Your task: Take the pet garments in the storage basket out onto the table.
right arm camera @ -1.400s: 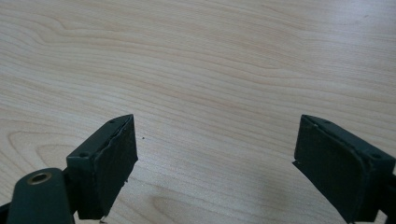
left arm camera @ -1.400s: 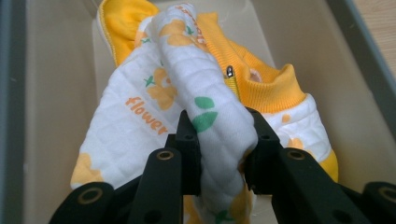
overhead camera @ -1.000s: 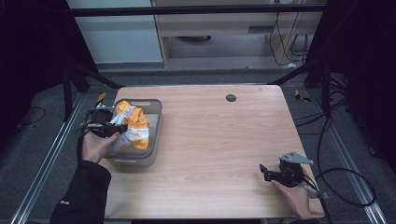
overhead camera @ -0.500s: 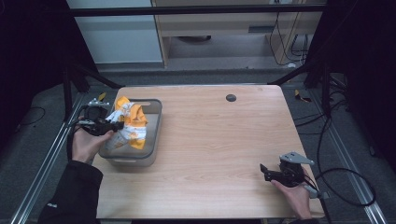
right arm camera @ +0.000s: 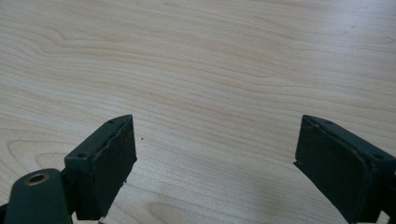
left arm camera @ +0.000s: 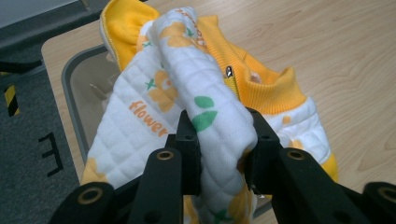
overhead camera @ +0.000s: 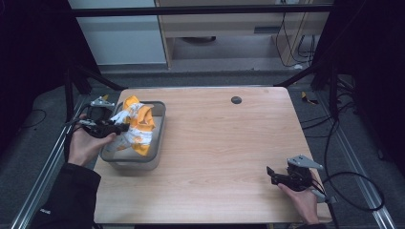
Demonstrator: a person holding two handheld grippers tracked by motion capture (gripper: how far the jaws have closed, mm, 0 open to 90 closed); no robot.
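The little jacket, white quilted cloth printed with orange flowers and green leaves and finished with yellow ribbed cuffs and collar, hangs half out of the grey bin at the left side of the table, its upper part bunched and raised above the rim while the lower part trails down inside. It is held that way because the left gripper has a thick fold of the quilting pinched between its black jaws: in the left gripper view the cloth bulges out above and below the pads, so the grasp is firm and is taken on a doubled ridge of the cloth rather than a thin edge, which should keep the garment from slipping as it comes free of the bin (the word "flower" is printed just beside the pinch). The bin sits close to the table's left edge, leaving the wide wooden surface to its right bare, a likely place to lay the jacket out. The right gripper waits well apart near the table's front right corner, resting low over the wood with its jaws spread wide and nothing between them, probably held ready to take a second hold once the jacket is brought across.
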